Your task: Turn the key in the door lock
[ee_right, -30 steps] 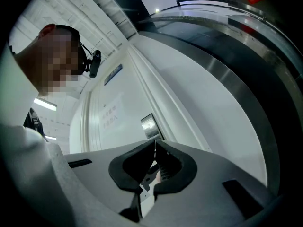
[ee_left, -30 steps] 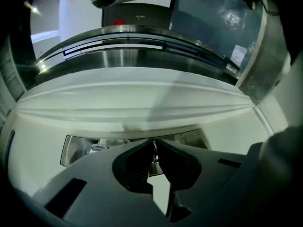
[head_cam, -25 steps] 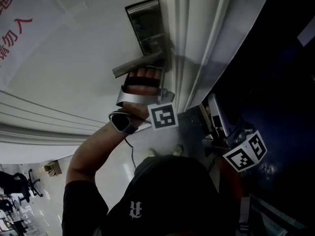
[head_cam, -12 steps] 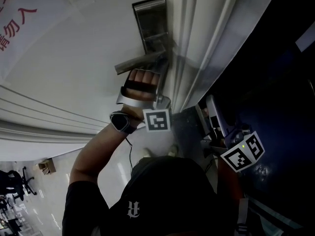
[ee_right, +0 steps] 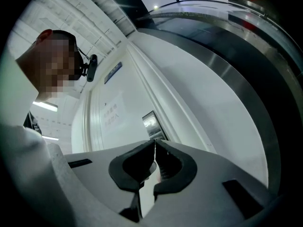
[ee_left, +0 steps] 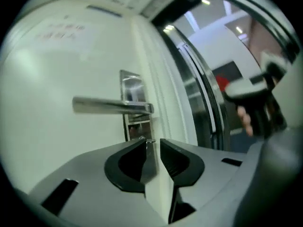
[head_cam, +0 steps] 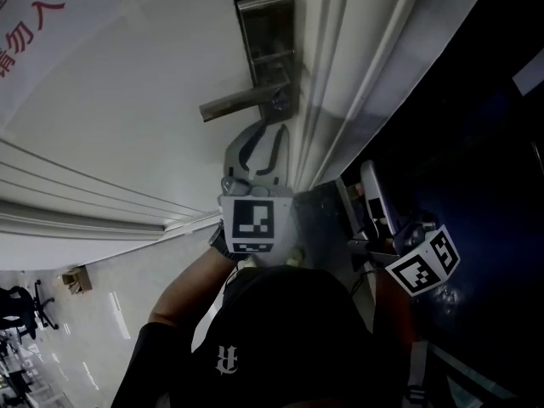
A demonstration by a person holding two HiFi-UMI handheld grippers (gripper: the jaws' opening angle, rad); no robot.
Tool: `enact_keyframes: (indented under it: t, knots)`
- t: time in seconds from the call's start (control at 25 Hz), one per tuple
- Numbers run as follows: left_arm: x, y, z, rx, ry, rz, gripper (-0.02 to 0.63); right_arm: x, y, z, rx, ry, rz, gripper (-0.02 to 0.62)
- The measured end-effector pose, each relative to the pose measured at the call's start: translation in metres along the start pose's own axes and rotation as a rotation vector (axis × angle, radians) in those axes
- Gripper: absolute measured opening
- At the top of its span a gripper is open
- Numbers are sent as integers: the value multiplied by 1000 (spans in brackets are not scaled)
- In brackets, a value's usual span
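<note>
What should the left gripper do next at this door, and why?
Probably ease the left gripper forward and close its fingers on the key. The fingers stand slightly apart, with the key just off their tips in the lock below the handle, so it does not look gripped yet.

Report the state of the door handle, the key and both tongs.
door handle: level, not pressed down.
key: in the lock below the handle; rotation too small to read.
left tongs: slightly apart, tips at the key.
right tongs: shut, nothing between the tips, away from the lock.
</note>
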State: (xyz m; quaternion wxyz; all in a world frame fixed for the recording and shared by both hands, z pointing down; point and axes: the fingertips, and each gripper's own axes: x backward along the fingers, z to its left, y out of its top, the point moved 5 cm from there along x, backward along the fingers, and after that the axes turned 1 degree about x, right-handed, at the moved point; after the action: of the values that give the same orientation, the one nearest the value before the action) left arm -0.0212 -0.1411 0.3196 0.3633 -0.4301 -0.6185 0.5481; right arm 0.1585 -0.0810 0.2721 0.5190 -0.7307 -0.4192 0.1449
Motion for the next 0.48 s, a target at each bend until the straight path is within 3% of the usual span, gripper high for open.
enact_keyframes:
  t: [0.12,0.2,0.32,0.48]
  knots:
    - [-8,-5,13,466,-31,-27,72,0,0,1,-17,8,-1,15]
    - [-13,-10,17,670,-38,-53,72,2,0,1,-20,6,-1,17]
    - [-19,-15,17,855,-50,-72,72,5,1,0,-20,0,0,15]
    - [-25,-18,17,986,-53,-88,72,9,1,0,-15,-1,3,15]
